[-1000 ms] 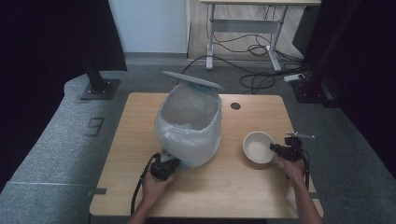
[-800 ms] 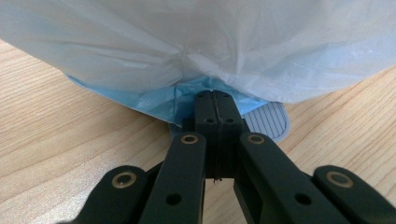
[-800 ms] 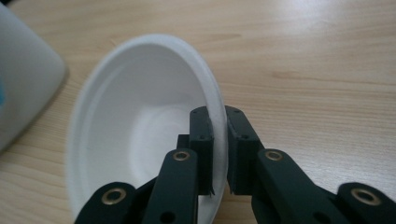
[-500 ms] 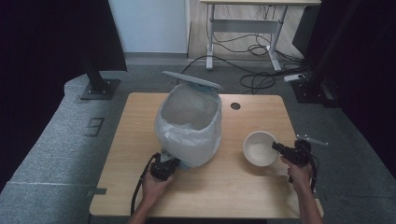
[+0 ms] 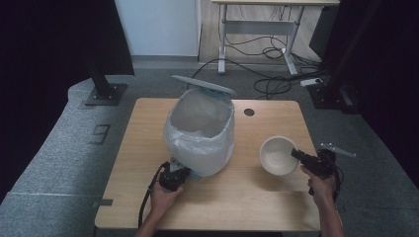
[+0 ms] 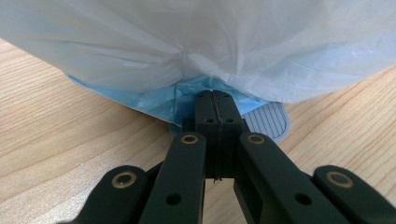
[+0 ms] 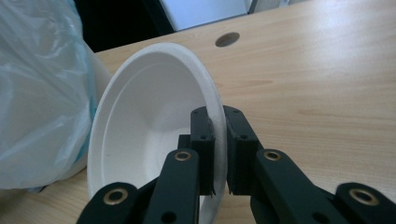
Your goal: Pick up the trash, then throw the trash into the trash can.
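- A person at a wooden desk (image 5: 143, 148) works two tools at once: the right hand-held gripper (image 5: 299, 155) has its jaws clamped on the near rim of a white bowl (image 5: 276, 154), the wall of the bowl pinched between them in the right gripper view
- The bowl (image 7: 149, 135) sits at the right of the desk, tipped so that its mouth faces the bin
- The left hand-held gripper (image 5: 173, 173) is at the foot of a bin lined with a white bag (image 5: 200, 131); its jaws stand closed, tips touching, against the bunched liner at the pedal (image 6: 268, 122), and whether they pinch any plastic cannot be told
- The bin stands mid-desk, lid (image 5: 202, 85) raised, its mouth up and to the left of the bowl
- Judged from this, the bowl must travel leftward and upward over the bag's rim; the right hand is the nearer one, while the left steadies the base
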